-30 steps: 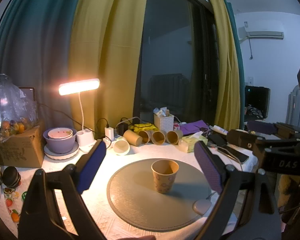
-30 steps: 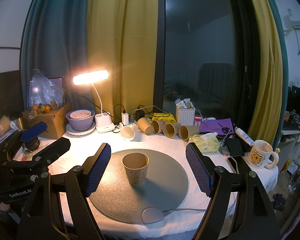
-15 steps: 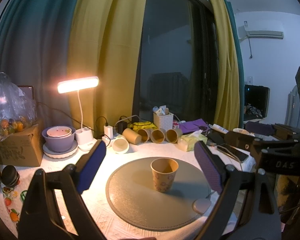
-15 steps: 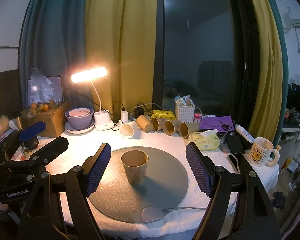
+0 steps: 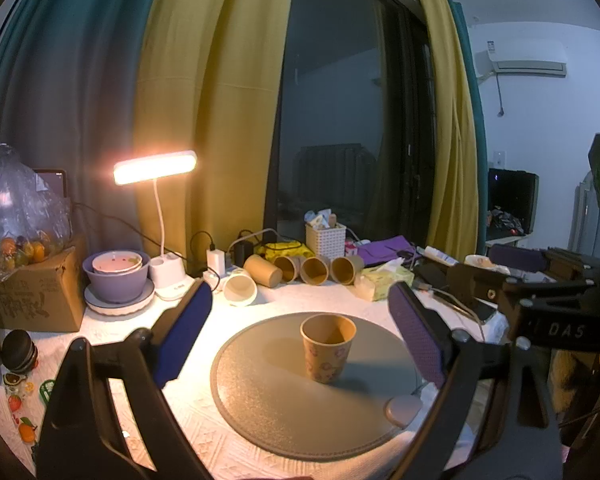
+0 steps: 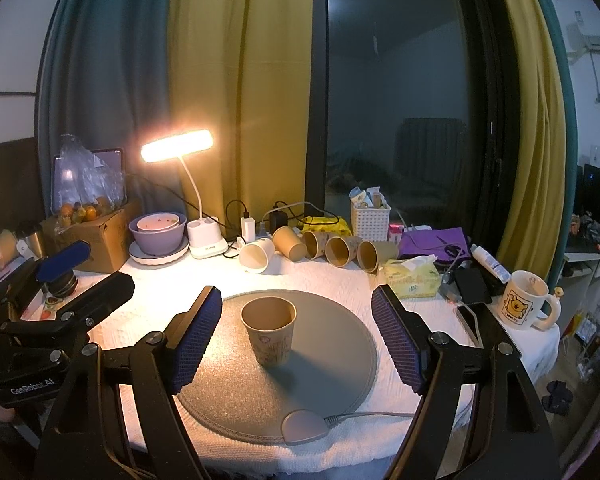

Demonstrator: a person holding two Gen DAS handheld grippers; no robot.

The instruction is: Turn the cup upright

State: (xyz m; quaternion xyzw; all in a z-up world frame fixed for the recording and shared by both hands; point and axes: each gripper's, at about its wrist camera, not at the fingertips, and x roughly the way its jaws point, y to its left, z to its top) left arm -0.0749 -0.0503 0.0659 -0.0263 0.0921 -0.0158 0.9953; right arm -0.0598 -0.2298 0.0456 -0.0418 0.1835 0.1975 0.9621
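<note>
A patterned paper cup (image 5: 327, 347) stands upright, mouth up, on the round grey mat (image 5: 284, 408); it also shows in the right wrist view (image 6: 270, 330) on the mat (image 6: 319, 360). My left gripper (image 5: 300, 336) is open and empty, held back above the mat's near side. My right gripper (image 6: 296, 334) is open and empty, also back from the cup. The right gripper's body (image 5: 539, 304) shows at the right of the left wrist view, and the left gripper's body (image 6: 56, 312) at the left of the right wrist view.
Several paper cups (image 6: 331, 248) lie on their sides at the back beside a white cup (image 6: 255, 255). A lit desk lamp (image 6: 178, 147), stacked bowls (image 6: 158, 232), a cardboard box (image 6: 96, 236), a tissue pack (image 6: 409, 278), a phone (image 6: 469, 280) and a mug (image 6: 525, 300) ring the mat.
Both views shift slightly; the cup stays upright on the mat and both grippers stay open.
</note>
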